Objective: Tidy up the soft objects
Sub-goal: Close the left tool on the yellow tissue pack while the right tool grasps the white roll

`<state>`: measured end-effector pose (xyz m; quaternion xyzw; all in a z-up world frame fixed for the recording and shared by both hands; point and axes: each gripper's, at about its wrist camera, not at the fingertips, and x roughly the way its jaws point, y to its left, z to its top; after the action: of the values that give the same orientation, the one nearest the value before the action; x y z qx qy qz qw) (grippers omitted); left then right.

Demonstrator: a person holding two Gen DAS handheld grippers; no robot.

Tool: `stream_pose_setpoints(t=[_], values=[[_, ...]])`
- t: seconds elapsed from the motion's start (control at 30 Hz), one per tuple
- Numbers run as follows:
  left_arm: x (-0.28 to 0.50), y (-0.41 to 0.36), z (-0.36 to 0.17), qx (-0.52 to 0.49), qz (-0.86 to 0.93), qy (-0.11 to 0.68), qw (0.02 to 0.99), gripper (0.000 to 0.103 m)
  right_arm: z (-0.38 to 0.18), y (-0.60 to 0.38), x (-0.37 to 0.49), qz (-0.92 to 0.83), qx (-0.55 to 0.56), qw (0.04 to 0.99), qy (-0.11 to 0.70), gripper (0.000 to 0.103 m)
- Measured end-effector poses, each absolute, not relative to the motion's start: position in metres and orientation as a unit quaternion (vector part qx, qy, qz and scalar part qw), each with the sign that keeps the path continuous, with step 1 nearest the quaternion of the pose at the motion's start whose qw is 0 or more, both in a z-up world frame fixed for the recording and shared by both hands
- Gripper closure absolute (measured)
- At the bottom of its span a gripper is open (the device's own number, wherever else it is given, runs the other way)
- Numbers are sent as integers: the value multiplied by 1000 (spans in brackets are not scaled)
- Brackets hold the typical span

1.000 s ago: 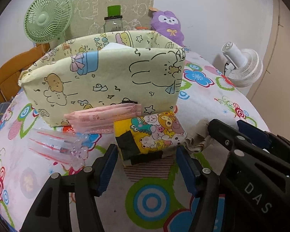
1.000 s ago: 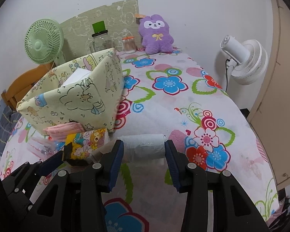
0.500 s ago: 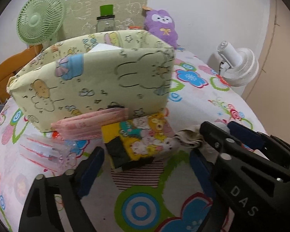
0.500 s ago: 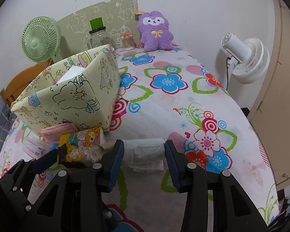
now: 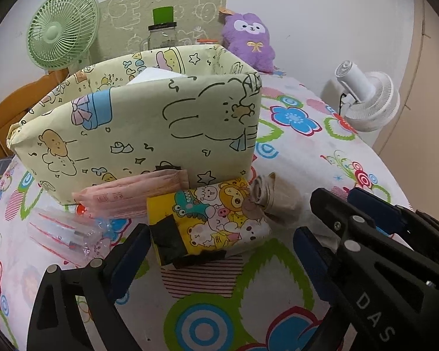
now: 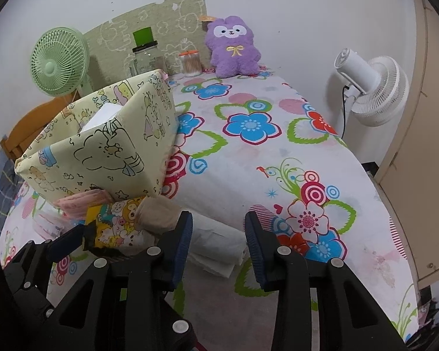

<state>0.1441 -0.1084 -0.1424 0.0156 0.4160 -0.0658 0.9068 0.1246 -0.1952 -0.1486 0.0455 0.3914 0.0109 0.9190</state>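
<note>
Here, left gripper (image 5: 219, 251) wide open before cartoon pack (image 5: 207, 219), right gripper (image 6: 218, 242) open over white roll (image 6: 216, 242).

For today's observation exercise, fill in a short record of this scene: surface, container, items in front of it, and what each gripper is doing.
surface: floral tablecloth
container: open cartoon-print fabric box
items in front: pink packet, yellow cartoon pack, beige rolled cloth, white folded cloth
left gripper: open, at the yellow cartoon pack, empty
right gripper: open, at the white folded cloth
</note>
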Motion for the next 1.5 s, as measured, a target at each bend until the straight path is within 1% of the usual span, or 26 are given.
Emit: stream_pose_setpoints(t=[0.17,0.27,0.33,0.37,0.57,0.6,0.67,0.7,0.77,0.83,0.93,1.2,1.5], values=[[146,-110,-145,24,-57,417,907,9,-153,-198,128,22,57,914,400,62],[147,-109,-146,27,-48,417,907,16,-156,-197,130,27,61,911,407,57],[148,-107,-146,26,-45,417,907,22,-157,-197,132,27,62,910,409,40],[148,-105,-146,25,-43,419,907,22,-157,-197,132,28,64,910,409,37],[144,-106,-147,39,-45,419,906,23,-163,-192,134,34,64,907,416,36],[143,-106,-147,42,-46,418,906,23,-164,-192,135,33,66,906,417,37],[141,-107,-147,45,-49,418,906,24,-166,-191,135,34,67,905,419,42],[140,-106,-148,45,-51,419,906,24,-166,-190,135,25,59,905,420,53],[139,-105,-147,46,-53,419,905,24,-166,-186,135,18,42,906,421,55],[137,-106,-147,47,-55,420,905,24,-165,-185,133,16,36,906,421,61],[133,-105,-147,47,-59,419,905,24,-166,-184,129,15,34,907,420,66],[119,-99,-142,40,-71,411,908,24,-162,-179,118,11,35,910,414,68],[101,-89,-126,33,-73,393,916,24,-145,-170,100,12,30,919,393,68]])
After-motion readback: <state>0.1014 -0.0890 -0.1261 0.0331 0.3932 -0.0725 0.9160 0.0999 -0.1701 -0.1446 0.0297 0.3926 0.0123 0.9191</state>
